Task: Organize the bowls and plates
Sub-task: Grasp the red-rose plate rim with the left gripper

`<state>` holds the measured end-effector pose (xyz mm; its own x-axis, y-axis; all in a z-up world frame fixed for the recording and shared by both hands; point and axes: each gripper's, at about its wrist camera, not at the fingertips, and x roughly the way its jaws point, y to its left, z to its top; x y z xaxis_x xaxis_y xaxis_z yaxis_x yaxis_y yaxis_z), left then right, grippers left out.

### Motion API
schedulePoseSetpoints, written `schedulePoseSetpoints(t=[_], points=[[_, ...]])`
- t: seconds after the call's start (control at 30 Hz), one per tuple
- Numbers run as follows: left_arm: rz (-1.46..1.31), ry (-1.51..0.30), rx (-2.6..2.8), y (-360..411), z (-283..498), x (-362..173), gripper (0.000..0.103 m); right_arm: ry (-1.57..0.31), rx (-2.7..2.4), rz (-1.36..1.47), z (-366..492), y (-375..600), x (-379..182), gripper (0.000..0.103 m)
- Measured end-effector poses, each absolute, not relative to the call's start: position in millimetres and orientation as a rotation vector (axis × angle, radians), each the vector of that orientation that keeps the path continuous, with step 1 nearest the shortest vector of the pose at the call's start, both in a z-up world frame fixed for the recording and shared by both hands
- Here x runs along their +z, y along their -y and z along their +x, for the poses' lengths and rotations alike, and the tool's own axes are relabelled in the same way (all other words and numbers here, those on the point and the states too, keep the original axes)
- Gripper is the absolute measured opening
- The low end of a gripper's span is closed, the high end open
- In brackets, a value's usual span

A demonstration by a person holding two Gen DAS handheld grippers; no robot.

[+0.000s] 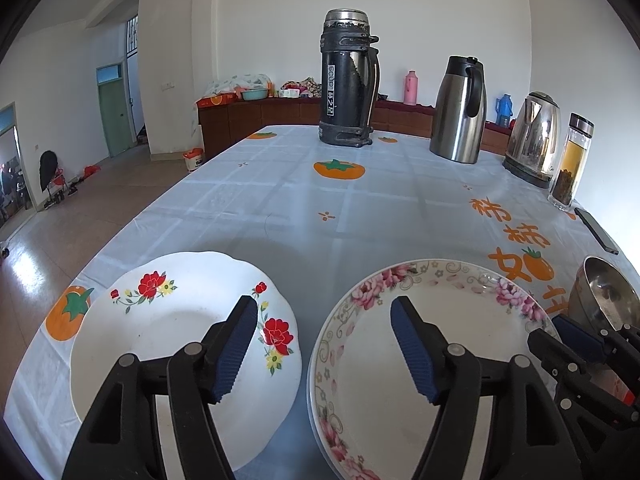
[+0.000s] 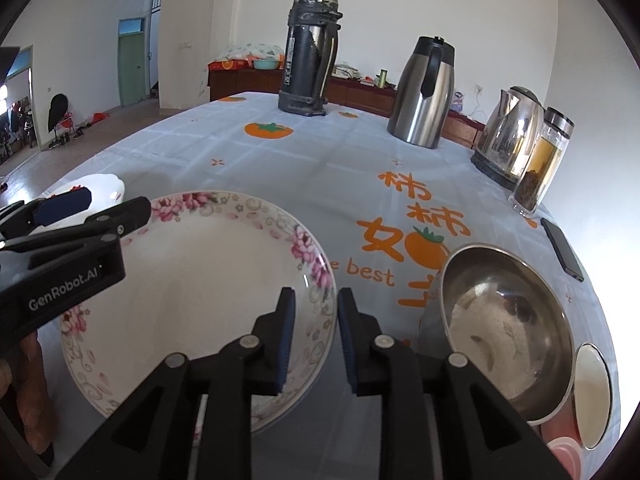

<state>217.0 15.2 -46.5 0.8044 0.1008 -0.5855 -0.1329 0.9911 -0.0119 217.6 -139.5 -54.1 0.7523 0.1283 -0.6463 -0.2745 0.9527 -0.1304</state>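
Pink-flowered plate (image 2: 192,280) taken as landmark, lying flat on the tablecloth (image 1: 280,200). Red-flowered plate (image 1: 176,336) just left of it, not touching. Steel bowl (image 2: 508,328) just right of it, tilted, a small white dish (image 2: 592,392) at its right edge. Left gripper (image 1: 324,344) spread wide, one finger over each plate, nothing between. Right gripper (image 2: 316,344) at the landmark's right rim, jaws a narrow gap apart, empty. Black flask (image 1: 348,80), steel jug (image 1: 460,112), kettle (image 1: 532,140) well beyond.
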Motion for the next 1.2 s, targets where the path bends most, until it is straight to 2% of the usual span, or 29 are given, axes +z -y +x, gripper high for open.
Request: schedulePoseSetpoints(t=[0.67,0.83,0.87,0.93,1.0,1.2], points=[[-0.057,-0.626,0.128,-17,217,-47,0.072,-0.639,0.239,-0.224,211,138,-50,0.022],[-0.061,-0.614,0.132,-19,215,-45,0.081,-0.617,0.239,-0.235,207,134,-48,0.023],[-0.060,-0.612,0.130,-19,214,-45,0.081,-0.611,0.239,-0.228,207,136,-47,0.025],[-0.055,-0.613,0.129,-18,214,-45,0.081,-0.598,0.241,-0.213,205,139,-46,0.035],[-0.052,-0.610,0.129,-18,213,-45,0.081,-0.578,0.237,-0.201,203,141,-44,0.054],[-0.039,-0.579,0.167,-19,206,-42,0.081,-0.529,0.227,-0.194,195,142,-39,0.056]])
